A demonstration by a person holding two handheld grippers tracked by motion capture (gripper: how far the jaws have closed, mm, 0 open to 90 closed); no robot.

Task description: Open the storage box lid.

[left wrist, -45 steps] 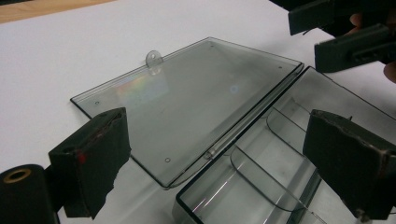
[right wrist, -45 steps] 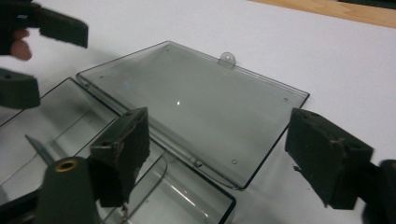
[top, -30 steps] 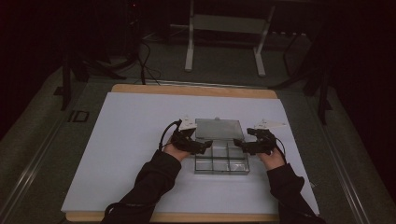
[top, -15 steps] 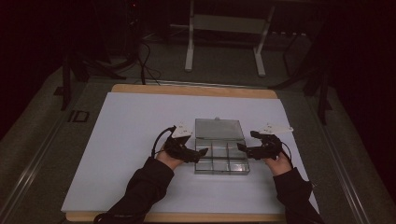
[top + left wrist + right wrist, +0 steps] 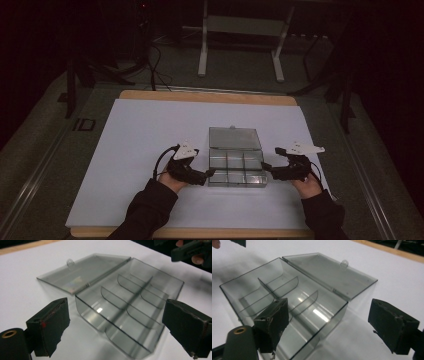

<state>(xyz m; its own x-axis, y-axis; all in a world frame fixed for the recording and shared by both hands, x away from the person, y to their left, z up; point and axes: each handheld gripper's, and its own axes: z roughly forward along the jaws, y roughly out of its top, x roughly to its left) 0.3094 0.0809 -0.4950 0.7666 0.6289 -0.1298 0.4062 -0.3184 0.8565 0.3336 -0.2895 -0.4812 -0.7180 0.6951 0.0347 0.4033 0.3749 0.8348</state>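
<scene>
A clear plastic compartment box (image 5: 236,168) lies on the white surface (image 5: 140,140) between the two tongs, its lid (image 5: 235,138) swung fully open and lying flat on the surface beyond the tray, away from the person. The lid's small tab (image 5: 70,263) sticks up at its far edge. Thin dividers split the tray into small compartments, and all of them look bare.

The left tongs (image 5: 210,174) sit just beside the box's left end, near its front corner, pointing at it. In the left gripper view the jaws are spread wide, one pad (image 5: 51,323) low to one side and the other pad (image 5: 187,326) to the other, with the tray's near end lying in the gap ahead of them; neither pad touches the plastic.

The right tongs (image 5: 265,168) are just beside the box's right end, also aimed inward. In the right gripper view these jaws are spread wide too, the nearer pad (image 5: 273,321) in front of the tray wall and the other pad (image 5: 392,325) off over the bare surface, nothing pinched between them. Whether the nearer pad touches the wall cannot be told.

Each tongs is held in a hand with a dark sleeve (image 5: 145,212) reaching in from the near edge.
</scene>
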